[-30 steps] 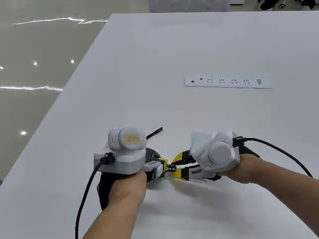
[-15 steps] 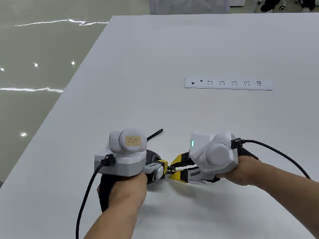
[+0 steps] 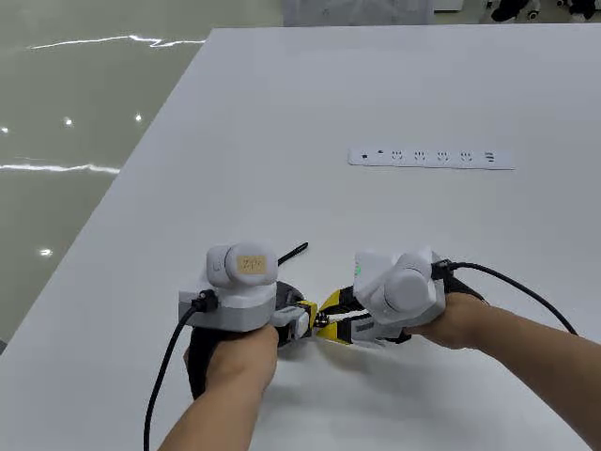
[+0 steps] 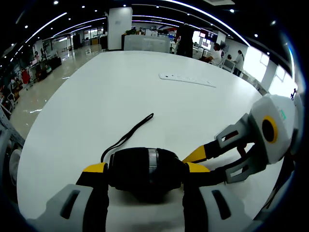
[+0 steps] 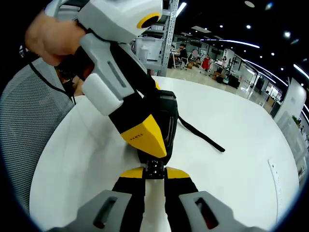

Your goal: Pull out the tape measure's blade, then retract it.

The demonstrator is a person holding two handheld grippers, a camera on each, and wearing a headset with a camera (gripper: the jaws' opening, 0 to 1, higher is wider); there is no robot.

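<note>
Tape measure: we see its black round case (image 4: 145,162) low over the white tabletop (image 3: 282,141), near the front edge and between the two grippers; whether it rests on the surface we cannot tell.
Left gripper (image 4: 145,170): its yellow-tipped fingers (image 4: 95,169) are clamped on either side of the case, one on each flank.
Right gripper (image 5: 154,174): its fingers are pinched together on the small dark blade tip (image 5: 154,167), which sits just beside the case's mouth.
Grippers together: in the head view they meet nose to nose, the tips of one almost touching the other's.
Strap: a thin black cord (image 4: 129,135) trails from the case and lies flat on the tabletop, pointing away from us.
Power strip: white and long (image 3: 431,157) — well apart from the grippers, farther across the tabletop.
Hands: one hand (image 3: 239,352) wraps each handle, and a dark cable (image 3: 164,371) hangs from each gripper.
</note>
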